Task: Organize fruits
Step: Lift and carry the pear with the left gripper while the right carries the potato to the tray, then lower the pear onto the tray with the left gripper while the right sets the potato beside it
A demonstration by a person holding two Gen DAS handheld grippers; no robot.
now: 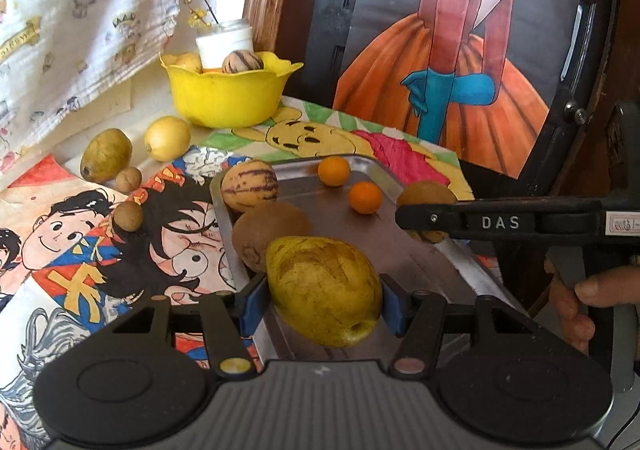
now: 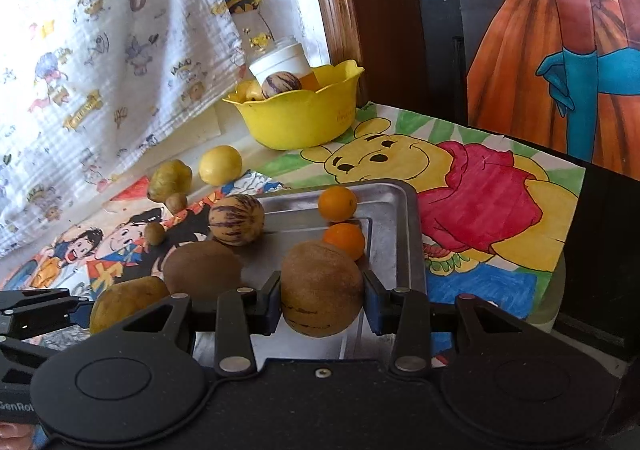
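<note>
Cartoon-papered table, left hand-held gripper (image 1: 324,300) clamping pear (image 1: 324,290) (hiding tray (image 1: 372,166) front), right hand-held gripper (image 2: 322,296) clamping brown fruit (image 2: 320,286)

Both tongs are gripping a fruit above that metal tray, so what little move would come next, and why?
Probably lower both fruits onto the tray and let go. The left tongs clamp a yellow-green fruit, the right tongs a brown fruit, both over the tray where other fruits already lie.
</note>
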